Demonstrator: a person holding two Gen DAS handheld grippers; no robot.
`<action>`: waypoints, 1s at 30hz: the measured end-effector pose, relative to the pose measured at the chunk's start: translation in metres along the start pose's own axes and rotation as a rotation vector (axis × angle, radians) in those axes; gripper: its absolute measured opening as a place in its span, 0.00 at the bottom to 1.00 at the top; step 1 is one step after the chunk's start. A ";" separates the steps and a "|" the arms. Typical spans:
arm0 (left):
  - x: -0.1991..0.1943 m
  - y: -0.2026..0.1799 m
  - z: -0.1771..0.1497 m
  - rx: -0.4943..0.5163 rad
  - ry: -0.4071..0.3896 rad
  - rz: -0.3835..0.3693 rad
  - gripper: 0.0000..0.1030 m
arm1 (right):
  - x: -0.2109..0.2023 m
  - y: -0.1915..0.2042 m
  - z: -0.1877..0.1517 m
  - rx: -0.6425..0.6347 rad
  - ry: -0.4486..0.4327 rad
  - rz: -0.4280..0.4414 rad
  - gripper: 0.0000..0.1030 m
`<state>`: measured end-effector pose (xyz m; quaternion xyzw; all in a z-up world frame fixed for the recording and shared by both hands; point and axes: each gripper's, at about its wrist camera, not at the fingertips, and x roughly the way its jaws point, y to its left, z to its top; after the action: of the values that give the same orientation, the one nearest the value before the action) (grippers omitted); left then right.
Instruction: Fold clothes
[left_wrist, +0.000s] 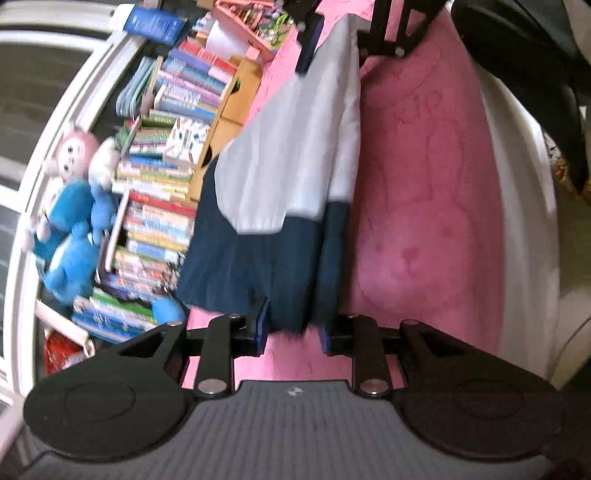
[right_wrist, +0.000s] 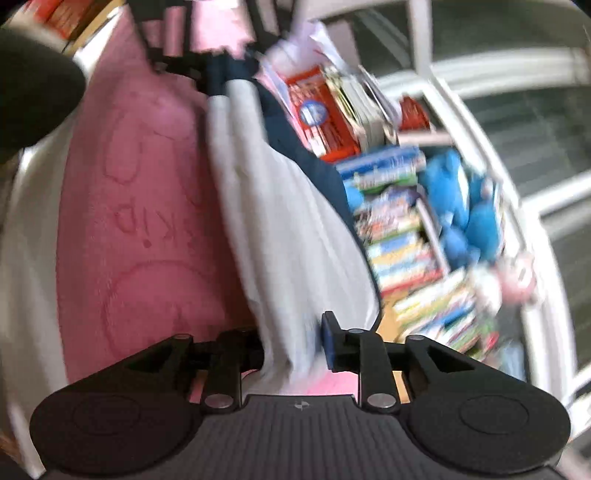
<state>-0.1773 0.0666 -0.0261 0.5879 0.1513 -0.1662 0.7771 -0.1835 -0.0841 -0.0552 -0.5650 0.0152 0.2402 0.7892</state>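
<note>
A white and navy jacket (left_wrist: 288, 177) is stretched in the air between my two grippers, above a pink blanket (left_wrist: 424, 206). My left gripper (left_wrist: 293, 328) has its jaws around the navy hem, with a gap showing between the fingers and cloth. The other gripper (left_wrist: 388, 33) holds the far end at the top. In the right wrist view the jacket's white part (right_wrist: 288, 229) runs down into my right gripper (right_wrist: 295, 343), whose fingers close on the cloth. The left gripper (right_wrist: 184, 55) grips the far navy end. The view is blurred.
Stacks of books (left_wrist: 162, 192) and blue plush toys (left_wrist: 74, 236) line a white window frame (left_wrist: 33, 155) beside the blanket. A cardboard box (left_wrist: 229, 110) sits by the books. The books (right_wrist: 406, 229) also show in the right wrist view. A white bed edge (left_wrist: 524, 206) borders the blanket.
</note>
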 end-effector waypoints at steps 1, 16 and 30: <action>-0.004 -0.001 -0.005 -0.001 0.023 0.004 0.27 | -0.001 -0.006 -0.003 0.043 0.004 0.026 0.29; -0.040 0.112 -0.003 -0.836 0.049 0.133 0.56 | 0.000 -0.130 -0.139 1.393 0.041 0.689 0.63; 0.061 0.013 0.116 -0.948 -0.012 -0.102 0.62 | 0.075 -0.152 -0.161 1.698 0.101 0.724 0.78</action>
<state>-0.1118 -0.0468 -0.0108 0.1593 0.2346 -0.1204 0.9514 -0.0172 -0.2392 -0.0014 0.2326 0.3962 0.3556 0.8140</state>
